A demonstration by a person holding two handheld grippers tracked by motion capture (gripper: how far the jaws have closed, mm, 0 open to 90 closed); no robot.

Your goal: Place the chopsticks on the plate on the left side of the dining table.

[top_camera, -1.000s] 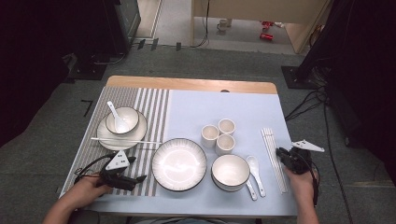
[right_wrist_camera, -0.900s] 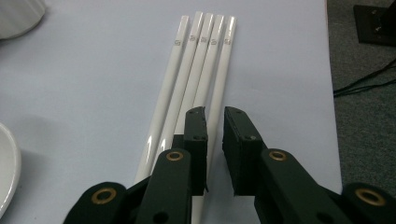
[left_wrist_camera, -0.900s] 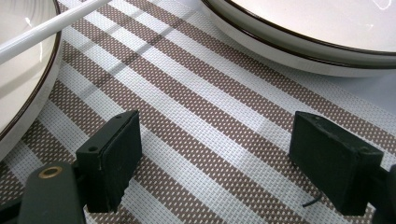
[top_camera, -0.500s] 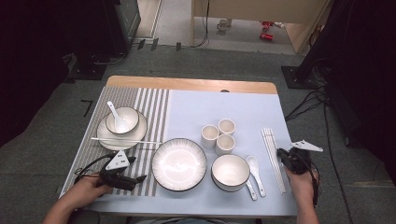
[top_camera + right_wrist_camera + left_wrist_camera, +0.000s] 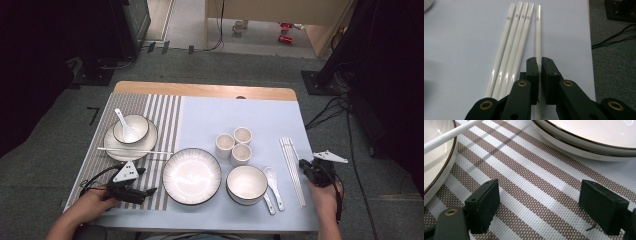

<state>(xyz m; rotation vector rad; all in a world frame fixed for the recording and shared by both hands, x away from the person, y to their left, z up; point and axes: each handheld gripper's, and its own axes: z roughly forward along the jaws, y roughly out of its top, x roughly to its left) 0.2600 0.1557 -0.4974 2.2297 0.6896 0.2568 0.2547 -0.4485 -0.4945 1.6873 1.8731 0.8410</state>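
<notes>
Pale blue worktop (image 5: pixel 250 115) was slick: right claw (image 5: pixel 540 65), clamped on one chopstick (image 5: pixel 538 32), risked it slipping; left claw (image 5: pixel 539 202) gaped.

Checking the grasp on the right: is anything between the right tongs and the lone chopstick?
Nothing visible. The right tongs are closed around the lone chopstick, which lies slightly apart from the four other chopsticks.

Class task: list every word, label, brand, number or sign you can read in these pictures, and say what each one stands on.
No text can be read.
Chopsticks: a small grey printed mark near the far end of each, too small and blurred to read.
Red cans on the floor beyond the table: any print too small to read.
Bowls, cups, spoons, plates and mats: no markings seen.
</notes>
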